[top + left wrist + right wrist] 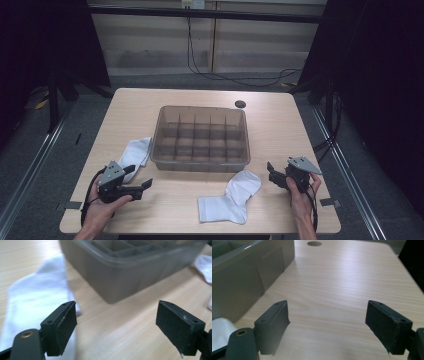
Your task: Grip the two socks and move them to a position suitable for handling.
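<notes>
A grey see-through bin (pixel 201 161) with several dividers stands mid-table. One white sock (pixel 137 151) lies flat by its front left corner, and a second white sock (pixel 231 197) lies in front of its right corner. My left gripper (pixel 139 177) hovers open just in front of the left sock, held in a hand. In the left gripper view the gripper (pixel 116 325) stands open over bare wood, with the sock (pixel 32 297) to its left and the bin (pixel 120 277) ahead. My right gripper (pixel 272 174) is open to the right of the second sock. In the right gripper view the gripper (pixel 327 325) is open and holds nothing, with the bin wall (pixel 242 280) at left.
A dark round hole (pixel 240 104) sits in the tabletop behind the bin's right corner, also seen as a hole (pixel 314 243) in the right gripper view. Bare wood (pixel 342 285) stretches right of the bin. A black cable (pixel 220 75) lies on the floor beyond the table.
</notes>
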